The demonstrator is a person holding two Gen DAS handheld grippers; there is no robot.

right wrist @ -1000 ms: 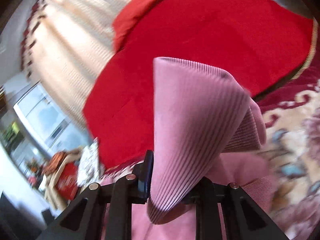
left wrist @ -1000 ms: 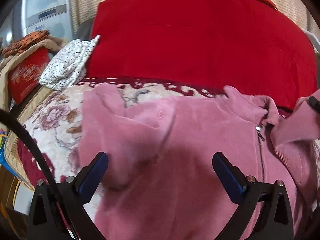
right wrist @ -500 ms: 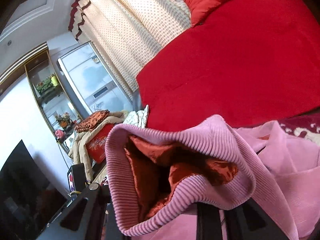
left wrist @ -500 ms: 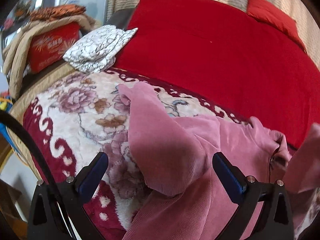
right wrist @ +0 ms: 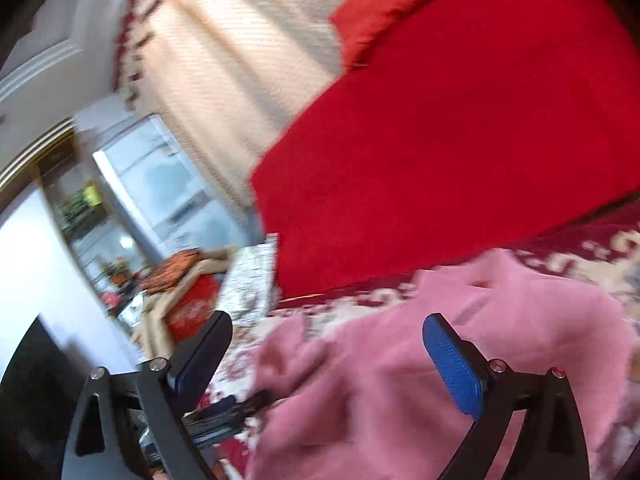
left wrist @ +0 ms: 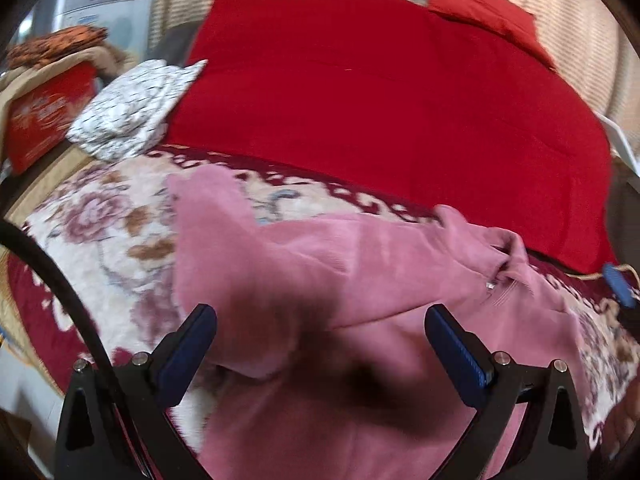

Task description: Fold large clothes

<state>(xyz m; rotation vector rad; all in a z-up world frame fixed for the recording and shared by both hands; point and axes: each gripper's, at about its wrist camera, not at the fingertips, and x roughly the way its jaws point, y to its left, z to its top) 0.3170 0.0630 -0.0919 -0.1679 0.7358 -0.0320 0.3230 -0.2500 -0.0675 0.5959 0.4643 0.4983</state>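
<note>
A large pink zip-up jacket point(left wrist: 360, 264) lies on a floral blanket point(left wrist: 100, 232); one sleeve is folded across its front and the collar and zipper point right. My left gripper point(left wrist: 320, 344) is open just above the jacket's body, holding nothing. My right gripper point(right wrist: 328, 356) is open and empty above the jacket point(right wrist: 460, 344); that view is blurred. The tip of the right gripper shows at the right edge of the left wrist view point(left wrist: 618, 290).
A red quilt point(left wrist: 380, 100) covers the bed behind the jacket, with a red pillow point(left wrist: 484, 20) at the back. Folded white patterned cloth point(left wrist: 132, 112) lies at the left, next to a red box point(left wrist: 40, 116) under draped cloths. Curtains and a window are behind.
My right gripper was shut on the jacket's ribbed cuff and held it up; now it is open and the cloth lies down. The left gripper stayed open and shifted slightly over the jacket.
</note>
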